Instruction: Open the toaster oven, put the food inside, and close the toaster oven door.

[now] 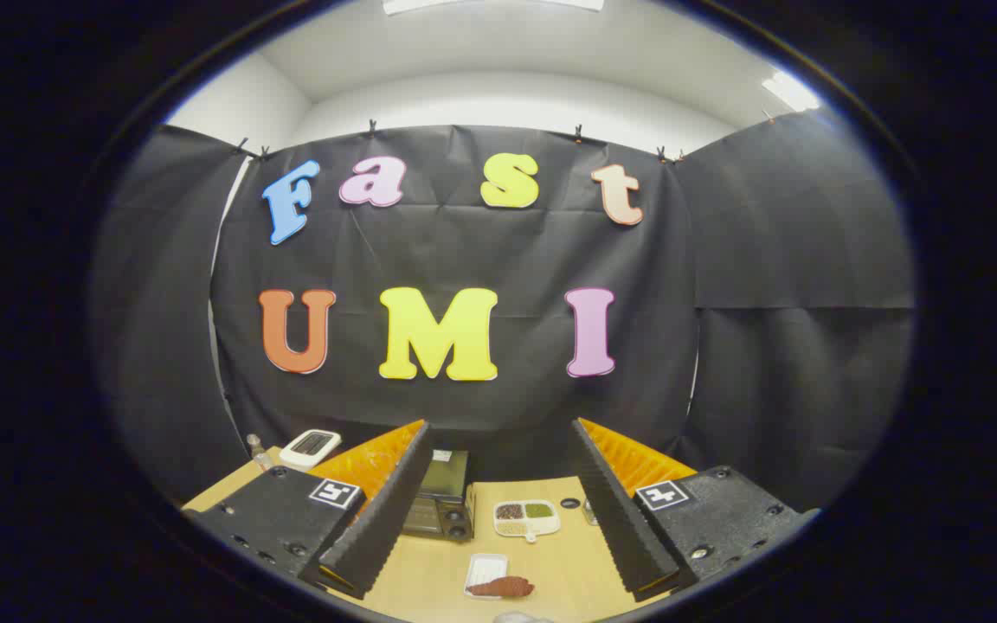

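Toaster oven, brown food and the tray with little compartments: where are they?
toaster oven (440,502): gripper view, on its closed front door.
brown food (503,587): gripper view, on its middle.
compartment tray (526,529): gripper view, on its white rim.

Black cloth wall (481,260) hangs across the back, clipped along its top edge, with more black cloth panels (801,285) on both sides. White wall (507,99) and ceiling above, ceiling lights (788,89) on. Light wooden table (429,571) below.
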A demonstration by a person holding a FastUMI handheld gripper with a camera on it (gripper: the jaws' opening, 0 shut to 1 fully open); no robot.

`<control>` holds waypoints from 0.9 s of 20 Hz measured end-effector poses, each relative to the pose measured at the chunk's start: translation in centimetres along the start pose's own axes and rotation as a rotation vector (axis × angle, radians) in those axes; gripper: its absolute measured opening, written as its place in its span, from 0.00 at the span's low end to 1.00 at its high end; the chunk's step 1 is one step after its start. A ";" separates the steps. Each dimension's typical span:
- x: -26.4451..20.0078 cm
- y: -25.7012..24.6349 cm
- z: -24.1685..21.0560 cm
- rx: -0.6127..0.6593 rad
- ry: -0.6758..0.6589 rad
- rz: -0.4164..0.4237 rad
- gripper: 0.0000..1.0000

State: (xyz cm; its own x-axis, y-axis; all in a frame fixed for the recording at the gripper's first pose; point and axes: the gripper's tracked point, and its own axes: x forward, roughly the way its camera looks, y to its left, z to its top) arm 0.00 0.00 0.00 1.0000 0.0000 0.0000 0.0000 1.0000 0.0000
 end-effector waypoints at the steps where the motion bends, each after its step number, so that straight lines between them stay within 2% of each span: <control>1: 0.1 -0.1 -0.2 0.006 0.003 -0.004 1.00; 13: 1.1 0.8 -0.7 -0.015 0.008 -0.014 1.00; 18: 3.3 2.6 -1.8 -0.066 0.001 -0.048 1.00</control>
State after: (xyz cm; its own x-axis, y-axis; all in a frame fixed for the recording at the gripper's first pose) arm 3.34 2.56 -1.80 0.9988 -0.0482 0.0002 0.0481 0.9967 -0.0655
